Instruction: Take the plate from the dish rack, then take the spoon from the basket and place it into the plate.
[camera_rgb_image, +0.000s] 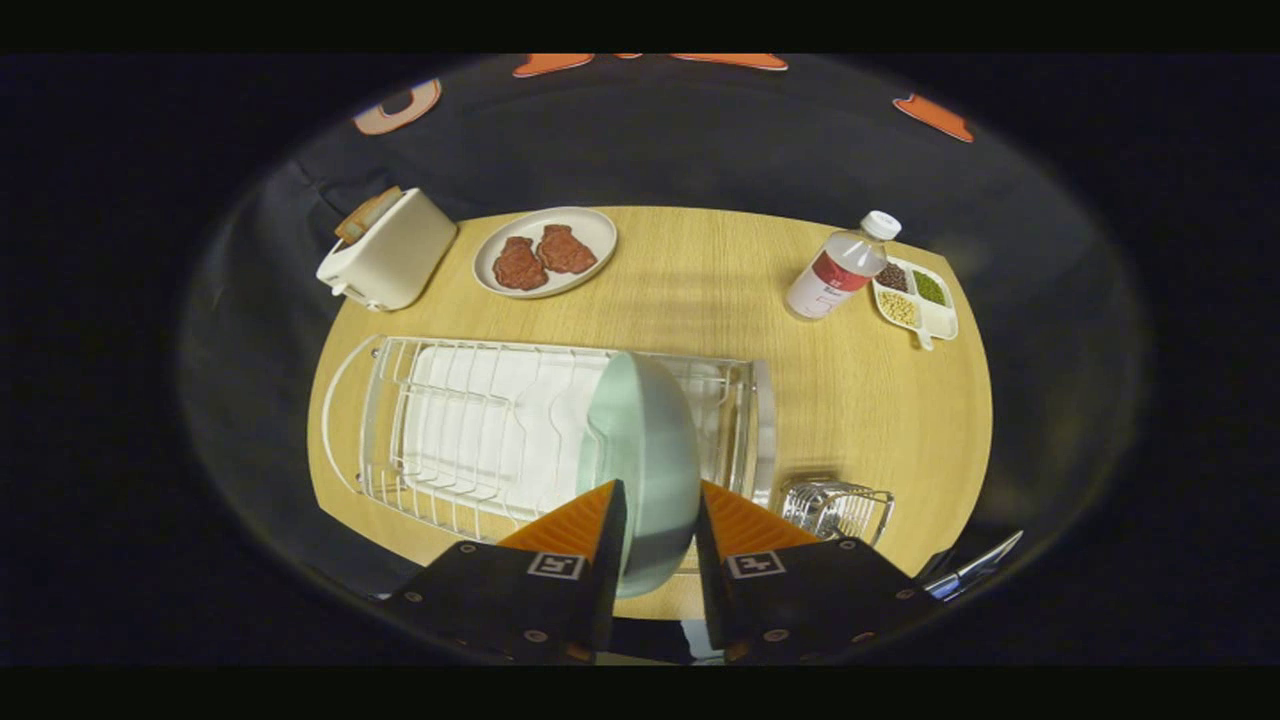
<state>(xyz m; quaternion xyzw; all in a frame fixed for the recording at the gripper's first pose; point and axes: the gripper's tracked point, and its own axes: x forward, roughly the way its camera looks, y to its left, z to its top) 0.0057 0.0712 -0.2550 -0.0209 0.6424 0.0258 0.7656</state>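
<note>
The plate (640, 440), pale green, is standing on edge in the right part of the dish rack (470, 430), its near rim sitting between the two fingers of the gripper (660, 520). The jaws are standing either side of that rim with little gap; whether both are pressing on it I cannot tell. The rack is a white wire frame over a white drip tray, lying across the near half of the round wooden tabletop (720, 290).

Just right of the rack, near the right finger, a small wire basket (838, 508) is sitting on the tabletop; its contents are too small to make out. A shiny metal piece (975, 567) is showing off the near right edge of the tabletop.

Farther out: a white toaster (390, 250) with something brown in its slot is standing at the far left. Beside it, a pale plate holding two reddish-brown pieces (545, 252). At the far right, a clear bottle (842, 268) with white cap and red label is standing; the label writing is too small to read. Just right of it, a white divided dish (917, 297) is holding dark, green and yellowish grains.
</note>
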